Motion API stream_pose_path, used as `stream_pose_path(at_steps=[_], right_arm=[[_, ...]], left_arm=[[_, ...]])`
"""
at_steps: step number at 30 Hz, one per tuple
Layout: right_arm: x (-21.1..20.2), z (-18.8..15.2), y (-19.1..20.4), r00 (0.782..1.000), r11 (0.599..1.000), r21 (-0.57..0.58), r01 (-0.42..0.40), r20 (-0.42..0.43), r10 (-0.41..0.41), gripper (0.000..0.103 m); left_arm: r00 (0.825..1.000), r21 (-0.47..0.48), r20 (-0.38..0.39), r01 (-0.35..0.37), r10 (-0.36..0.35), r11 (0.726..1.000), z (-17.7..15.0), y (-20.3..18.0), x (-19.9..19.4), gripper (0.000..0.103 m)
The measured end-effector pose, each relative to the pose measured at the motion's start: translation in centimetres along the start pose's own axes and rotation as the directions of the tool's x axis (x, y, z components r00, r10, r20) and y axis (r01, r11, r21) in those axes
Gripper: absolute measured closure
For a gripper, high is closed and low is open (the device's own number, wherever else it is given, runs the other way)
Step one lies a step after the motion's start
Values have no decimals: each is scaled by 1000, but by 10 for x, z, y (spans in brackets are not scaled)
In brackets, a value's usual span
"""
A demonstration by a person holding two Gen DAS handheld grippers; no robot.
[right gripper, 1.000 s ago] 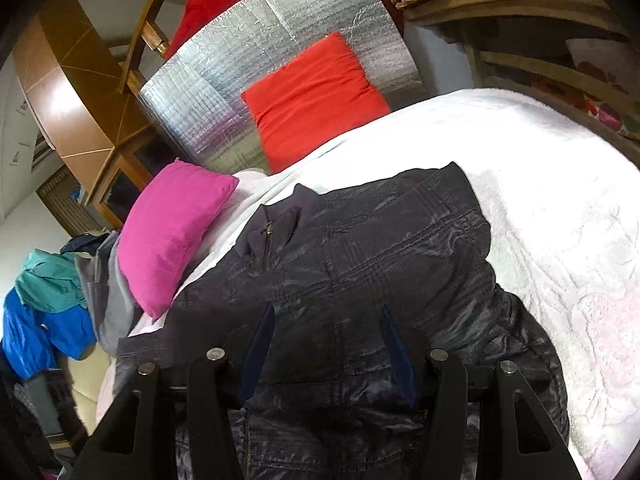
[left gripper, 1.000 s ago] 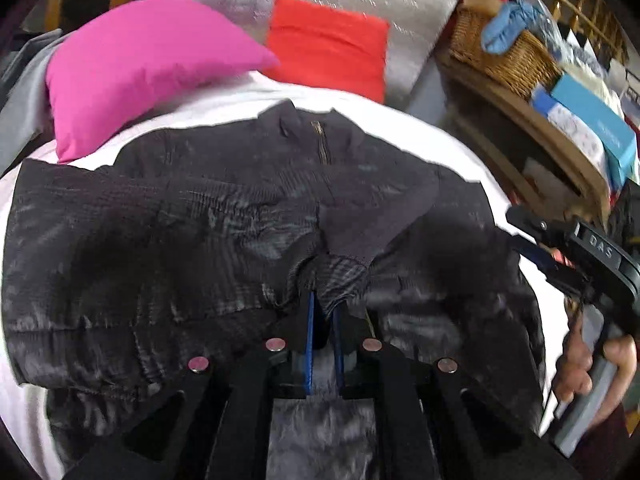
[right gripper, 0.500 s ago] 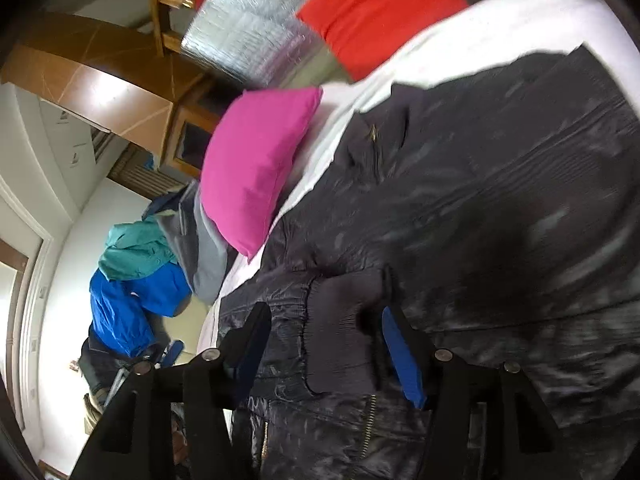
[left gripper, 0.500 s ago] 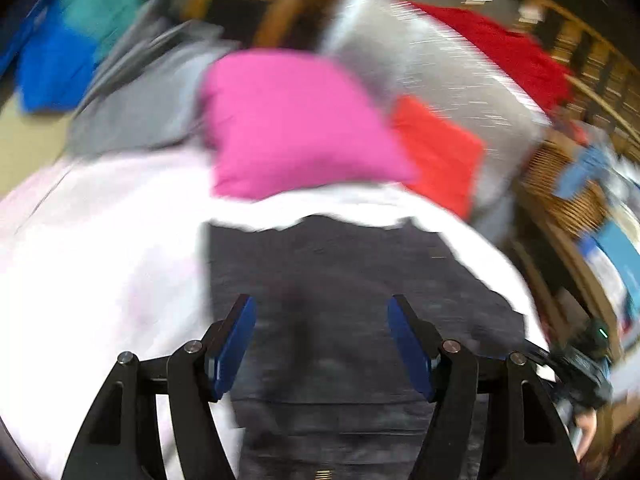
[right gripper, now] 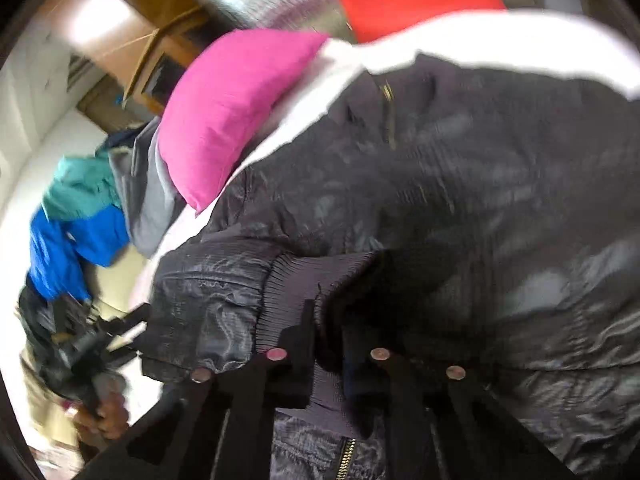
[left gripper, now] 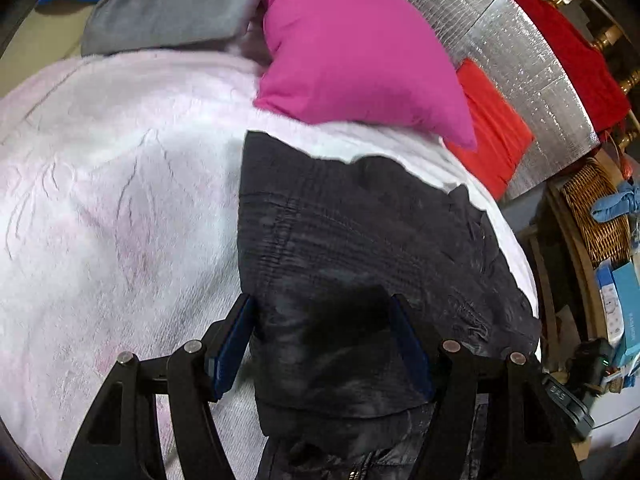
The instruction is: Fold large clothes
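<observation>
White bedspread [left gripper: 100, 200], black jacket [left gripper: 360, 240], cloth-filled wicker basket [left gripper: 596, 216]

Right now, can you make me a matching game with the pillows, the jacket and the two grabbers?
Things:
1. Bright pink pillow
2. Shiny black zip-up jacket
3. Left gripper
4. Right gripper

States:
A. shut on the ribbed cuff
B. open, above the dark fabric
C. lying spread on the white blanket
D. propped at the head of the bed, beside the red pillow

Pairs: 1-D, 2-C, 3-B, 4-A
</observation>
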State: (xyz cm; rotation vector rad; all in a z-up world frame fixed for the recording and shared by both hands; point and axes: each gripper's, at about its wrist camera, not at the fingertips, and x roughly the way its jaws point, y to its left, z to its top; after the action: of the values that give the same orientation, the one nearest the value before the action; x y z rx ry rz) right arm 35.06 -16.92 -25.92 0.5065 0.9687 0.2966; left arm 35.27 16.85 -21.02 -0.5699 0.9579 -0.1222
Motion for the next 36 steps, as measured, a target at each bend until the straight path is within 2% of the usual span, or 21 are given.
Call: stream_pose_path(at_steps=[2, 3, 6, 8, 11, 12, 14, 15, 18, 21, 25, 28, 29, 30, 31, 32, 33, 36], right_arm=[[-28, 6, 6, 991, 997, -32, 68, 118, -64, 94], [-45, 10, 6, 978, 995, -36, 93, 188, -85, 94], [-89, 21, -19, 922, 985, 39, 167, 348, -170, 94], [-109, 25, -48, 884, 968, 126, 219, 394, -251, 94], [-118, 29, -94, 860, 932, 240, 271, 374, -346, 94], [-117, 29, -113, 865, 921, 281, 271, 348, -361, 94], [-110, 28, -140, 903, 914, 337, 227, 279, -327, 94], [-106, 27, -145, 912, 913, 343, 220, 261, -318, 94], [-104, 26, -143, 904, 914, 296, 277, 242, -353, 94], [-107, 26, -151, 909, 919, 301, 255, 249, -333, 94], [-97, 24, -159, 930, 915, 327, 238, 196, -312, 93], [-101, 20, -168, 945, 912, 352, 209, 168, -281, 88], [-104, 19, -172, 950, 910, 367, 194, 160, -267, 82], [-107, 17, -177, 953, 904, 387, 182, 156, -259, 66], [-109, 15, -182, 953, 898, 406, 171, 161, -255, 37], [-113, 13, -188, 951, 888, 434, 150, 183, -250, 24], [-116, 11, -193, 947, 883, 450, 135, 204, -249, 19], [-114, 12, -200, 950, 881, 456, 126, 199, -240, 19]], left_arm=[[999, 10, 47, 8, -8, 1000, 1, -3, -10, 34], [997, 17, 70, 6, -8, 1000, 1, -4, -16, 34], [994, 48, 111, -7, 1, 999, 0, -14, -20, 34], [995, 77, 104, -13, 4, 997, -3, -24, -14, 34], [995, 120, 93, -29, 18, 992, -9, -38, -5, 34], [995, 135, 94, -36, 23, 990, -10, -44, -3, 34], [995, 163, 98, -51, 36, 985, -13, -57, 4, 34], [994, 176, 100, -56, 39, 983, -13, -64, 8, 34], [994, 196, 97, -65, 47, 978, -15, -79, 21, 34], [996, 211, 73, -73, 59, 975, -18, -92, 35, 34], [993, 258, 48, -119, 110, 959, -21, -105, 54, 34], [988, 277, 49, -153, 145, 949, -23, -107, 61, 34], [988, 274, 48, -152, 144, 950, -22, -106, 61, 34], [989, 265, 47, -146, 139, 953, -21, -105, 60, 34], [990, 256, 47, -139, 132, 957, -20, -104, 58, 34], [992, 242, 48, -128, 120, 962, -18, -102, 56, 34], [993, 224, 53, -115, 106, 968, -16, -99, 51, 34], [993, 187, 84, -103, 88, 977, -9, -91, 41, 34]])
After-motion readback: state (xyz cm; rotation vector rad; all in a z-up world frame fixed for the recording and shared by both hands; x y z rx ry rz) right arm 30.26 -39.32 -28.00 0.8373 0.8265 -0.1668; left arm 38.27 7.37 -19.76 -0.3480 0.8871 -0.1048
